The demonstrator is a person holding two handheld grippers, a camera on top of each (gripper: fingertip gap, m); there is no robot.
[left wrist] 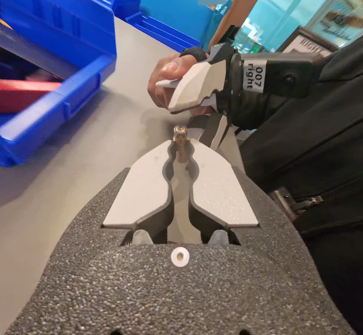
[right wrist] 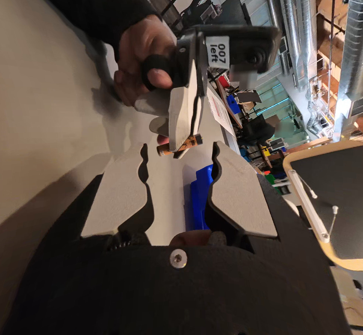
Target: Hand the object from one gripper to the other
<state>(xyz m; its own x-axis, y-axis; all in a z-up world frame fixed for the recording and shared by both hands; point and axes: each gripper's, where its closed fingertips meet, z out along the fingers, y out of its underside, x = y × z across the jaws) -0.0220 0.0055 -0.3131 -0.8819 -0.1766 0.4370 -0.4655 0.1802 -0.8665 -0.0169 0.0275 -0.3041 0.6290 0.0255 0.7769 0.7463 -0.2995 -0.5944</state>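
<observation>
Left hand-held gripper (left wrist: 180, 144): its two grey fingers are drawn in close at the tips, pinched on a small battery; in the right wrist view the same gripper (right wrist: 181, 148) hangs with its tips downward, gripped by a person's hand (right wrist: 143, 66) in a dark sleeve.
Battery (left wrist: 180, 142): a slim copper-and-black cell held crosswise at the very tips of the left fingers, one metal end cap facing away from the left camera; in the right wrist view the battery (right wrist: 189, 142) lies roughly level, both ends sticking out either side of the fingers.
Right hand-held gripper (right wrist: 179, 145): jaws spread wide with nothing between them, the tips just short of the battery, one on each side of it; in the left wrist view this gripper (left wrist: 194, 107) sits just beyond the battery, seen side-on, with a hand (left wrist: 167, 78) around its handle.
Table (left wrist: 68, 178): pale grey surface beneath both grippers; the battery is held above it, not resting on it.
Blue bin (left wrist: 59, 66): on the table to the left of the left gripper, blurred, with something red (left wrist: 23, 93) inside it.
Second blue bin (left wrist: 163, 28): farther back on the table.
Background: blurred shelving, ducts and glass panels beyond the table edge.
</observation>
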